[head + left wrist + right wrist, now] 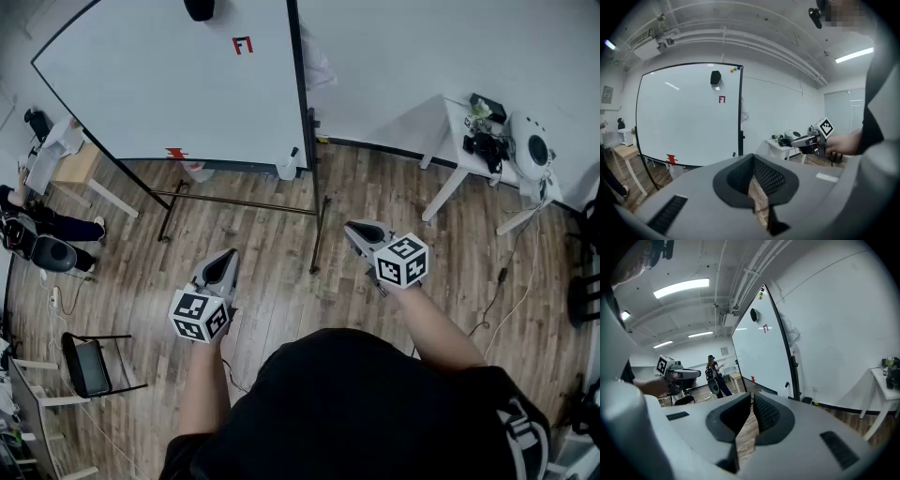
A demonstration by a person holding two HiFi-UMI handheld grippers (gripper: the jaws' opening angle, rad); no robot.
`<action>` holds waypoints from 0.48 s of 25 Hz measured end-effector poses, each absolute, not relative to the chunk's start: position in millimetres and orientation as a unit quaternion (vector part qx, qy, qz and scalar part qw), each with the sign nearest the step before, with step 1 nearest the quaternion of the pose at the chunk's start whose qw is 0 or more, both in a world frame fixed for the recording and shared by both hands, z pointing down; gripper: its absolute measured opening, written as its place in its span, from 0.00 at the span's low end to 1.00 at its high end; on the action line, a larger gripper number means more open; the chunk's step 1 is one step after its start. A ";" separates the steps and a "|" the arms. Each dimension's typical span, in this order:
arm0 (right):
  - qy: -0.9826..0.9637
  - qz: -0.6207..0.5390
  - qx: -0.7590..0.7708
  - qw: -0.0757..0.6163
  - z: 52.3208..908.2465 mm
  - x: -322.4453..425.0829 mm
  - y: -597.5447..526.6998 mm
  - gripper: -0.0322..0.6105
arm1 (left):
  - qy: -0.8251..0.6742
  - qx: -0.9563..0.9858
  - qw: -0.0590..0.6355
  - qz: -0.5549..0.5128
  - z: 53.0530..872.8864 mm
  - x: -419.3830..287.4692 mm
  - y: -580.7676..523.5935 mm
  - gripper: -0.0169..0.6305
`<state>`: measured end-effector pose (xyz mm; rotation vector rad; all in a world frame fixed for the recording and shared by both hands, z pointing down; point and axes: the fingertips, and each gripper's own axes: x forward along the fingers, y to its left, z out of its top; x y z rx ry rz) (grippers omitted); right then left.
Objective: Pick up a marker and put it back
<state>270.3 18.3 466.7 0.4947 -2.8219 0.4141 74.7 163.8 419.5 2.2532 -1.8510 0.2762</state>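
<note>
Both the left gripper (225, 262) and right gripper (359, 232) are held toward the whiteboard (169, 75), closed and empty. Ceiling lights (682, 288) are recorded only in gripper views.

Red marker (671, 158), seemingly, at whiteboard (689, 112) foot.

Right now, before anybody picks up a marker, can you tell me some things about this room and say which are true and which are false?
1. The left gripper is holding a marker. False: its fingers are together with nothing between them.
2. The right gripper is empty. True.
3. The whiteboard has a small red mark on it. True.
4. The floor is covered in blue carpet. False: it is wooden boards.
5. A white table stands off to the right. True.
</note>
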 end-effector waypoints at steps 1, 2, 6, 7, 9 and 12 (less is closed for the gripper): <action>-0.968 0.143 0.169 0.122 467.2 272.5 15.1 0.07 | -0.629 0.764 0.106 0.094 419.0 77.6 160.9 0.05; -0.968 0.143 0.169 0.121 467.7 274.7 11.9 0.07 | -0.630 0.764 0.105 0.095 418.6 80.3 158.2 0.05; -0.968 0.146 0.169 0.117 470.7 284.5 -0.9 0.07 | -0.635 0.760 0.103 0.094 418.3 91.5 150.4 0.05; -0.968 0.147 0.168 0.118 471.8 286.4 -3.6 0.07 | -0.636 0.759 0.103 0.094 419.3 94.1 149.4 0.05; -0.968 0.147 0.167 0.119 472.9 288.6 -9.5 0.07 | -0.638 0.757 0.105 0.094 421.6 97.6 147.7 0.05; -0.968 0.148 0.165 0.117 470.7 288.4 -16.3 0.07 | -0.642 0.753 0.108 0.095 422.4 98.3 147.0 0.05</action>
